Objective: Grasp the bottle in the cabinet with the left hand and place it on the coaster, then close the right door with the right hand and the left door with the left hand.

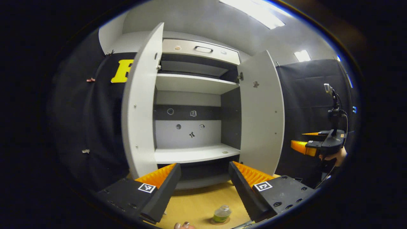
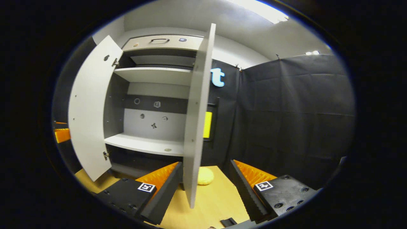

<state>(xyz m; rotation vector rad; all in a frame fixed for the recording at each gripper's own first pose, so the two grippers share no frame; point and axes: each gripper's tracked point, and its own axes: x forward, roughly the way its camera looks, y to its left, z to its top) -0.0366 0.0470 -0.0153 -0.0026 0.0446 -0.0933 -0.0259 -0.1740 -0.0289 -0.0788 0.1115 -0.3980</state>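
The grey cabinet [image 1: 194,154] stands with both doors swung out and its shelves bare. A small clear bottle [image 1: 222,213] with greenish contents sits upright on a round coaster [image 1: 212,222] on the wooden table, below and in front of my left gripper [image 1: 205,178], which is open and holds nothing. Off to the right, a hand carries my right gripper [image 1: 306,146] just outside the right door [image 1: 262,111]. In the right gripper view the right gripper [image 2: 206,178] is open, and the right door's edge [image 2: 197,111] hangs between its fingers, close to the left one. The left door [image 2: 89,108] stays wide.
A yellow rounded object [image 2: 205,176] lies on the table [image 2: 216,200] behind the right door. A small black item [image 2: 228,221] sits near the table's front edge. Black cloth walls close in on both sides. A drawer [image 1: 200,51] tops the cabinet.
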